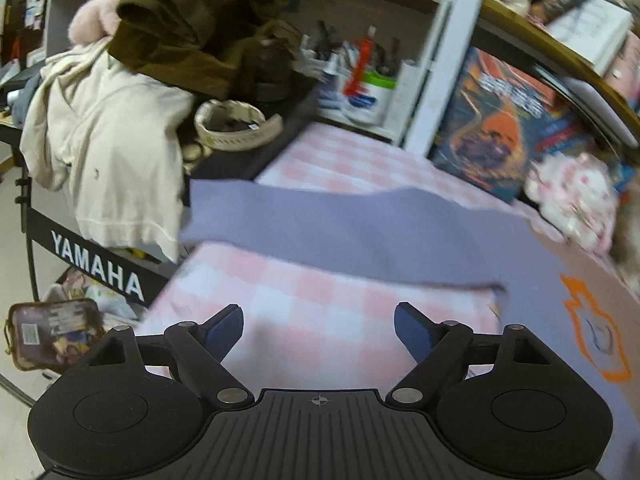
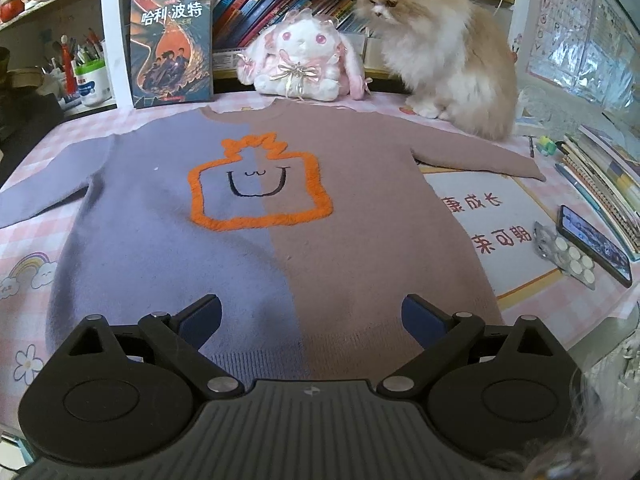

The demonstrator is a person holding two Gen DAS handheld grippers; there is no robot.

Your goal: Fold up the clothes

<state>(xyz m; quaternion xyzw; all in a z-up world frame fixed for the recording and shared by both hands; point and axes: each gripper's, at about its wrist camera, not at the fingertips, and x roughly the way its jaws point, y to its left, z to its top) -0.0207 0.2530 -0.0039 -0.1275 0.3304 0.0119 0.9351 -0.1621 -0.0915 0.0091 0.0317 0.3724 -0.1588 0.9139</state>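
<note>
A two-tone sweater (image 2: 280, 240), purple on the left half and dusty pink on the right, lies flat and face up on the pink checked table cover (image 2: 24, 300), with an orange outlined face on its chest. Both sleeves are spread outward. My right gripper (image 2: 311, 316) is open and empty above the sweater's hem. In the left wrist view the purple sleeve (image 1: 340, 232) stretches across the cover (image 1: 320, 328). My left gripper (image 1: 319, 330) is open and empty, hovering over bare cover just short of the sleeve.
A fluffy cat (image 2: 440, 52) sits at the back right, touching the pink sleeve. A plush bunny (image 2: 304, 60) and a book (image 2: 172, 44) stand behind the collar. A phone (image 2: 592, 244), pill blister and books lie right. A clothes pile (image 1: 120, 100) covers a Yamaha keyboard (image 1: 96, 264) left.
</note>
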